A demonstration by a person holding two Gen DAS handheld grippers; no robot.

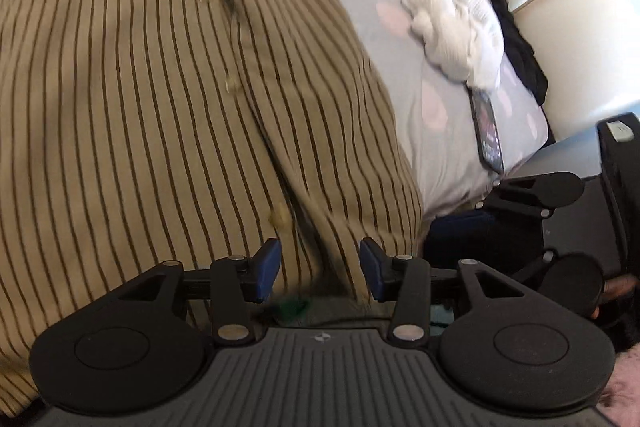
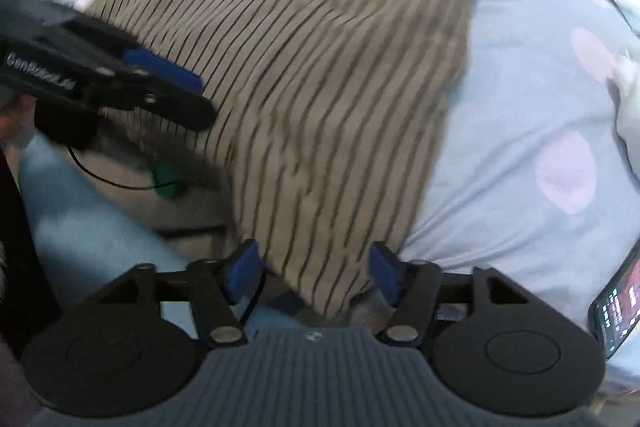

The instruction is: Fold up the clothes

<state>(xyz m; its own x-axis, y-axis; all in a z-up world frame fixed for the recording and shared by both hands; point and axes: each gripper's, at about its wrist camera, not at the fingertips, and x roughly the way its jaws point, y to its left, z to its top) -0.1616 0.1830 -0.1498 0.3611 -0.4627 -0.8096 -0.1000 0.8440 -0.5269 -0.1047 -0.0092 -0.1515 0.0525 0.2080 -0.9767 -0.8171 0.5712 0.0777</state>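
Striped button shirt lies flat on the dotted bedsheet. Left gripper part open, right gripper wide over the near hem corner; neither pinching cloth (phone just right). I'd regrip hem corners squarely before folding.

Tan striped shirt on the bed

Dark thin stripes, button placket up, spread flat, its hem corner toward six o'clock.
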